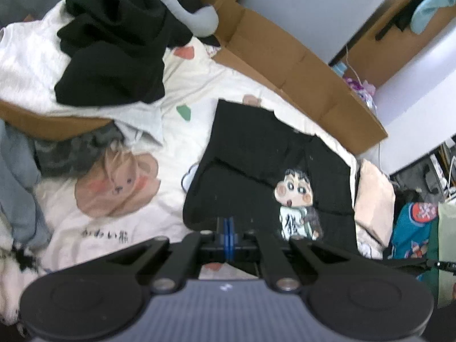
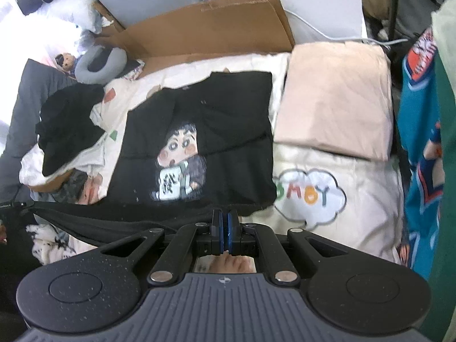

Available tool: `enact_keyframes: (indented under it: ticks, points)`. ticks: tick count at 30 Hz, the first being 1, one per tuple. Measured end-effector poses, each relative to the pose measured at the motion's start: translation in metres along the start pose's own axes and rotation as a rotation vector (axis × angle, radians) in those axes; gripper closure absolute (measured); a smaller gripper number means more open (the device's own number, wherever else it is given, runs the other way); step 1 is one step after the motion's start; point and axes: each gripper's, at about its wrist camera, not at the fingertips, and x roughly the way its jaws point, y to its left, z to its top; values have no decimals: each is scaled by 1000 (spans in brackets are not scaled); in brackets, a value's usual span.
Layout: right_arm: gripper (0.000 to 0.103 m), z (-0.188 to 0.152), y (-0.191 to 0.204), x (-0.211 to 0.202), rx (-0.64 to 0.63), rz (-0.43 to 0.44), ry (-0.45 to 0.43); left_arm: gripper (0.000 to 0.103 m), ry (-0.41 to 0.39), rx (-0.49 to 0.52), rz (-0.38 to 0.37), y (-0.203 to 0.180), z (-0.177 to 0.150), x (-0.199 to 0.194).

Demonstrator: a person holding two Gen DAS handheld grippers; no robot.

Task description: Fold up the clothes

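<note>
- Bed [image 2: 356, 228] carries everything: a cream cover printed with a bear face [image 1: 116, 188] and a cloud reading "B-BOY" [image 2: 310, 196]
- Black tee [image 2: 199, 145] lies on the cover, partly folded, its cartoon boy print [image 1: 295, 196] facing up; its top part is doubled over so a fold edge cuts across the print
- Near hem of the tee rises off the bed toward both cameras, stretched into a dark band [image 2: 94, 222] that runs left from the right tongs
- Left tongs [image 1: 228, 229] are pressed together, blue pads meeting, with the tee's black cloth right at their tips; they seem to pinch the hem, though blur hides the exact contact
- Right tongs [image 2: 225, 232] are likewise pressed together at the tee's near edge, the black cloth drawn up to the tips
- Pink folded cloth [image 2: 336, 102] sits just beside the tee on its right in the right view, touching the cover
- Pile of a crumpled black garment [image 1: 114, 48] on white cloth lies well apart to the left
- Grey neck pillow [image 1: 191, 11] rests beyond that pile, near flattened cardboard [image 1: 285, 65] along the bed's far side
- Teal patterned cloth [image 2: 421, 148] hangs at the right edge
</note>
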Motion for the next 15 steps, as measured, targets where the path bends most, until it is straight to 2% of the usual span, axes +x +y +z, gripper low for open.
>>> enact_keyframes:
  ticks: [15]
  points:
    - [103, 97, 7, 41, 19, -1, -60, 102, -21, 9, -34, -15, 89, 60]
